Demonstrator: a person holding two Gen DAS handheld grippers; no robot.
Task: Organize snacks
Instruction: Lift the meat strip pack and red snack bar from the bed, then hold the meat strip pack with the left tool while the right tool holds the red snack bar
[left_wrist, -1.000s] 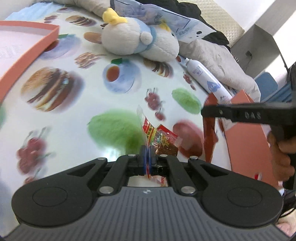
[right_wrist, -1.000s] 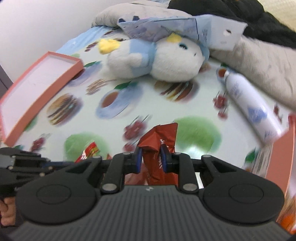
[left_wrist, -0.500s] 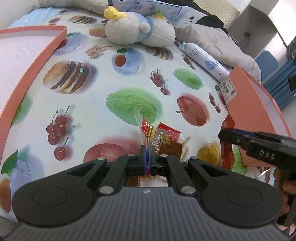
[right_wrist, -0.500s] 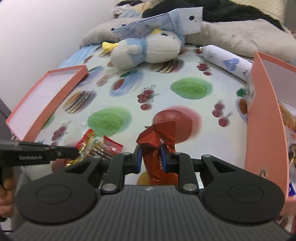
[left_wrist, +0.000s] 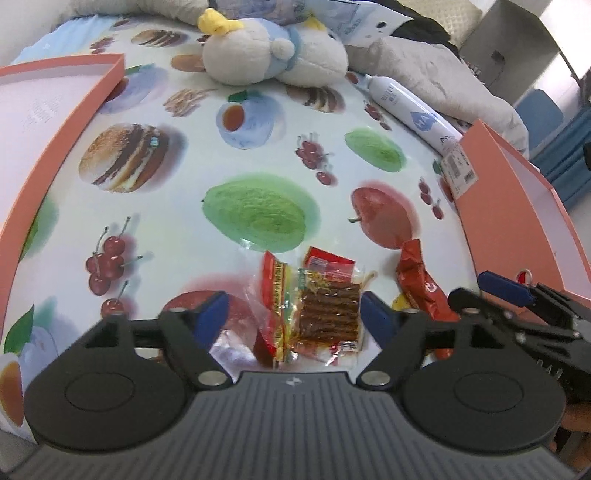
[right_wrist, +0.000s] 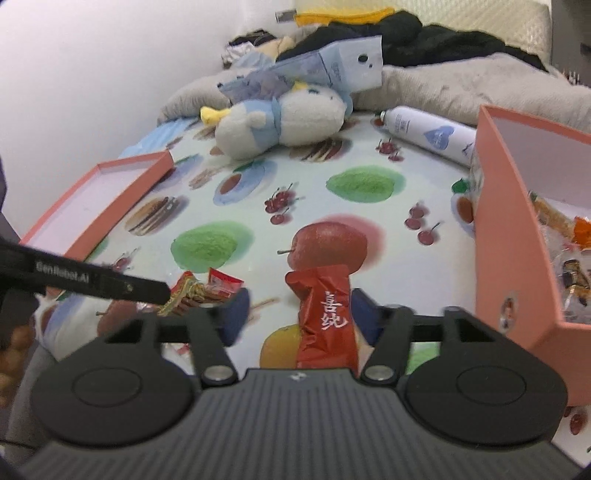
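My left gripper (left_wrist: 293, 320) has its jaws opening. A clear snack packet (left_wrist: 314, 306) with red and brown contents lies on the fruit-print cloth between its blue pads, untouched by them. The jaws of my right gripper (right_wrist: 301, 314) are opening too, around a red packet (right_wrist: 325, 314) with white characters that lies flat on the cloth, free of the pads. In the left wrist view that red packet (left_wrist: 421, 284) sits just right of the clear one. The orange box (right_wrist: 517, 240) at the right holds several snacks (right_wrist: 569, 251).
The box's orange lid (right_wrist: 99, 199) lies at the left. A plush toy (right_wrist: 280, 118) and a white bottle (right_wrist: 428, 136) lie at the far side, with blankets and dark clothes behind. The left gripper's finger (right_wrist: 92, 280) reaches in from the left.
Both grippers were shut on their packets and now stand apart from them. The clear packet and the red packet have dropped flat onto the cloth. The right gripper moved nearer the box.
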